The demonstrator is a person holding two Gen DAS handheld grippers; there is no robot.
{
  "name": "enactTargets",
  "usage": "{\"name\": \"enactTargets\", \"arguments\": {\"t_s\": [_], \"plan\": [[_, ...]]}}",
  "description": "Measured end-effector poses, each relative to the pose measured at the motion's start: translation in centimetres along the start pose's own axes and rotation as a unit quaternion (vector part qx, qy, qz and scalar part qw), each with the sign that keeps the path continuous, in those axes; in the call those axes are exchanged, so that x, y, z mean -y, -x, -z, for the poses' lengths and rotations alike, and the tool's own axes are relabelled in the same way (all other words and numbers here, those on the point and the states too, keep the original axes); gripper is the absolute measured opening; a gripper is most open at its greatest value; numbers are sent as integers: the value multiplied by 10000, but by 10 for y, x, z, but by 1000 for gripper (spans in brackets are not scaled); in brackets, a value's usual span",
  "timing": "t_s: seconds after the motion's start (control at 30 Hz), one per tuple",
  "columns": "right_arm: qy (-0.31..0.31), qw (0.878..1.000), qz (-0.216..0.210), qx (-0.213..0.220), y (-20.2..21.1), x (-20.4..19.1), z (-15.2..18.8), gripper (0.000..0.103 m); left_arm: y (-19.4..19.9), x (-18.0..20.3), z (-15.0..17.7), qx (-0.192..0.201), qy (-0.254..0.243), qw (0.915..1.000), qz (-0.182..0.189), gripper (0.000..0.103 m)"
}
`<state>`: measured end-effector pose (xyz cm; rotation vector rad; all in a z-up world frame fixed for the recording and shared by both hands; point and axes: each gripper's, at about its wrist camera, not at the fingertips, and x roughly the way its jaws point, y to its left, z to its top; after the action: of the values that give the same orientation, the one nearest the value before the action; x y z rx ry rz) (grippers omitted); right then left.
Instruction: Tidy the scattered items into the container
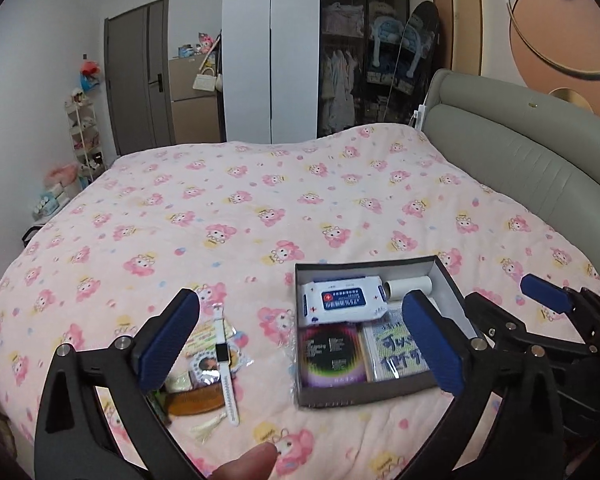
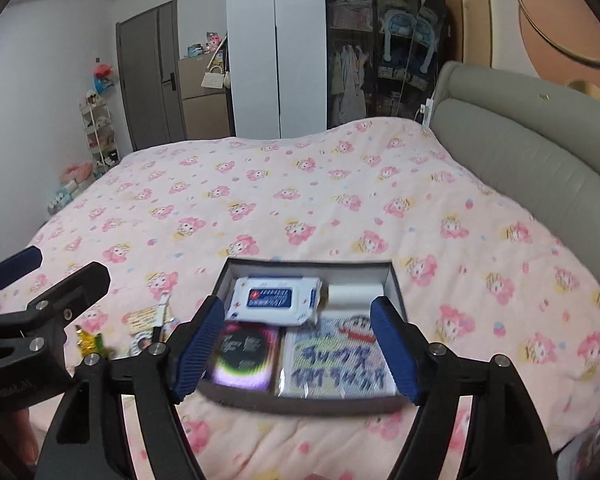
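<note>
A dark cardboard box (image 1: 364,394) lies on the pink bedspread. It holds a white-and-blue wipes pack (image 1: 342,302), a white roll (image 1: 408,284), a dark disc sleeve (image 1: 332,354) and a cartoon packet (image 1: 396,354). To its left lie a white watch (image 1: 225,364), a brown comb (image 1: 196,402), a beaded round frame (image 1: 202,368) and small cards. My left gripper (image 1: 302,300) hangs open above the box's left side and the bedspread, and it holds nothing. My right gripper (image 2: 298,306) is open over the box (image 2: 300,402) and also holds nothing.
The bed's grey padded headboard (image 1: 520,160) runs along the right. A white wardrobe (image 1: 268,52), a glass-fronted closet and a grey door (image 1: 140,80) stand beyond the bed. A small shelf rack (image 1: 84,136) is at the far left. A fingertip (image 1: 256,462) shows at the bottom edge.
</note>
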<state>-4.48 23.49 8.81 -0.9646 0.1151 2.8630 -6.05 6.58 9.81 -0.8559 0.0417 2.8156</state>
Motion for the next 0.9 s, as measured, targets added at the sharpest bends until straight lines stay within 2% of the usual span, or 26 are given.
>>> {"name": "enactTargets", "arguments": {"t_s": [0.23, 0.33, 0.9], "plan": [[-105, 9991, -387, 103, 35, 0, 49, 74, 34, -5, 52, -46, 235, 9997, 25, 102], [-57, 9992, -400, -81, 36, 1, 67, 74, 36, 1, 59, -148, 125, 9997, 143, 102], [-118, 9997, -200, -65, 41, 9, 78, 75, 41, 10, 71, -163, -18, 9996, 219, 102]]}}
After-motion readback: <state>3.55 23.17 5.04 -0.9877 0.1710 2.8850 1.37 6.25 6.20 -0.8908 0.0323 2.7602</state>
